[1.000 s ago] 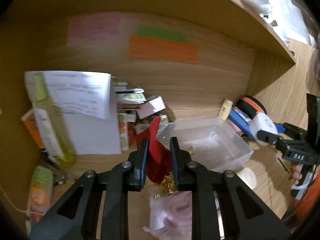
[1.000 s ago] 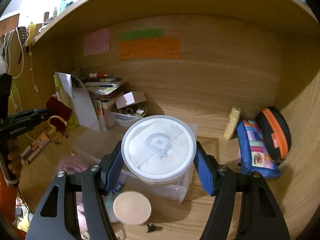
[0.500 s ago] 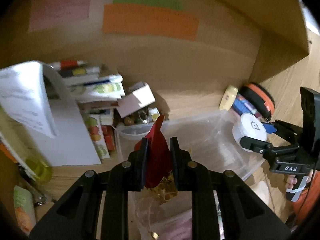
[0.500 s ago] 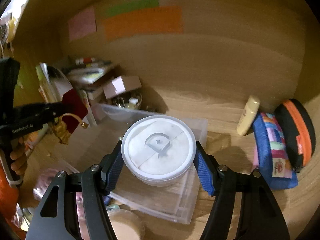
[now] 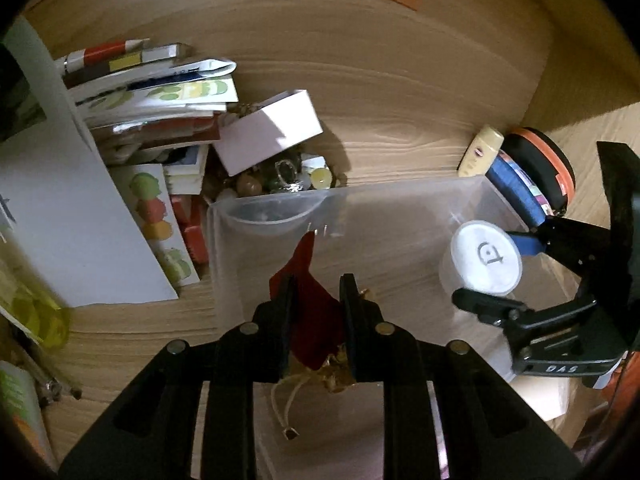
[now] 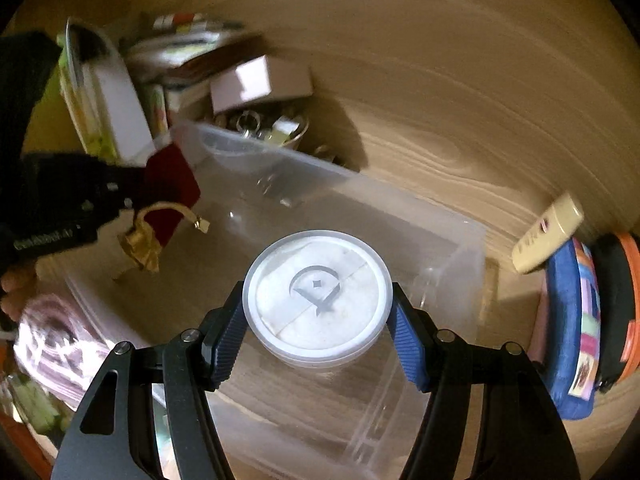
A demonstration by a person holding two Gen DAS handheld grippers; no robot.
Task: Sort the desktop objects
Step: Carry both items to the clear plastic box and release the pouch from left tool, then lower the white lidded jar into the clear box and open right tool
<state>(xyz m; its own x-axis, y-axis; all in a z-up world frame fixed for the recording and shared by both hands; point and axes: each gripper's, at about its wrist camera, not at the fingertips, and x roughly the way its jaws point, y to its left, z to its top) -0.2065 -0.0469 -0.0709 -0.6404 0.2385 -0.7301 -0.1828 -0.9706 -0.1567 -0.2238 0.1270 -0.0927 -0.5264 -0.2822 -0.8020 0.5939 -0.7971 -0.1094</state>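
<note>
Jaws of the left gripper pinch a dark red cloth pouch with gold cord; the right gripper clamps a round white lidded plastic tub. Both hang above the clear plastic storage box, which lies directly below them.

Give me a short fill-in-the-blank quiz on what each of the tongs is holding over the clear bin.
1. The left tongs are shut on a ____ pouch with gold trim.
2. The right tongs grip a round white ____.
3. Both hover over the clear plastic ____.

Missing words: red; tub; bin
</note>
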